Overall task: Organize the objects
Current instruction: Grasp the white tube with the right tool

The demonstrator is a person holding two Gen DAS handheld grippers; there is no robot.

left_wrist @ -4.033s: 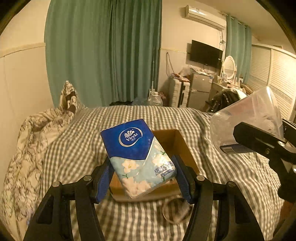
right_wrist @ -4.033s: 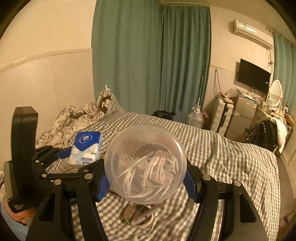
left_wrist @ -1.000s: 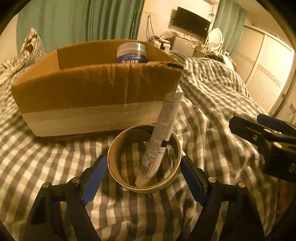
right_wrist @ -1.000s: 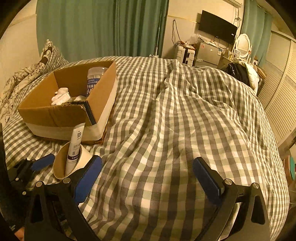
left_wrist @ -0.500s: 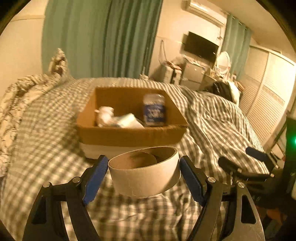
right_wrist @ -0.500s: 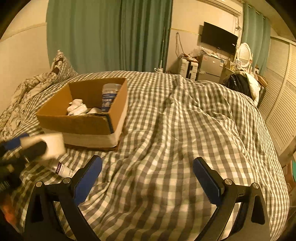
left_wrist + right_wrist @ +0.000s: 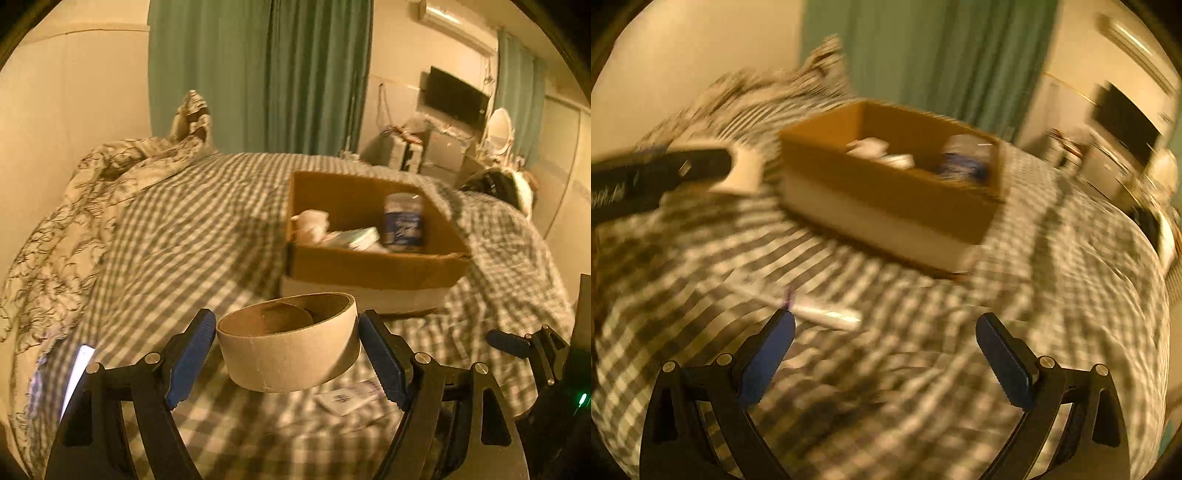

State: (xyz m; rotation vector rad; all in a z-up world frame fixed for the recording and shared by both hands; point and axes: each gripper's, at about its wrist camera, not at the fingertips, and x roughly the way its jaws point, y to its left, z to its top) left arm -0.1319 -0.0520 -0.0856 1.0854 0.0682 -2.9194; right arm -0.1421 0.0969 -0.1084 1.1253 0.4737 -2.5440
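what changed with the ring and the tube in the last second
The left tongs lifted the cardboard ring off the bed; the tube that stood inside it now lies flat on the blanket. The right tongs swung toward the tube, open. The box stayed put.

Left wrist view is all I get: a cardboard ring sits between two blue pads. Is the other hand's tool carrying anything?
Observer: No. In the right wrist view the right gripper is open, with only the checked bedspread between its pads.
Operator: What is the white thing peeking out under my ring?
Observer: Most likely the white tube. It lies flat on the bedspread, just ahead of the right gripper's left pad.
Operator: Is my ring touching the cardboard box?
Observer: It seems not. Though blurred, the right wrist view shows the cardboard ring held apart from the cardboard box, on its left in that picture.
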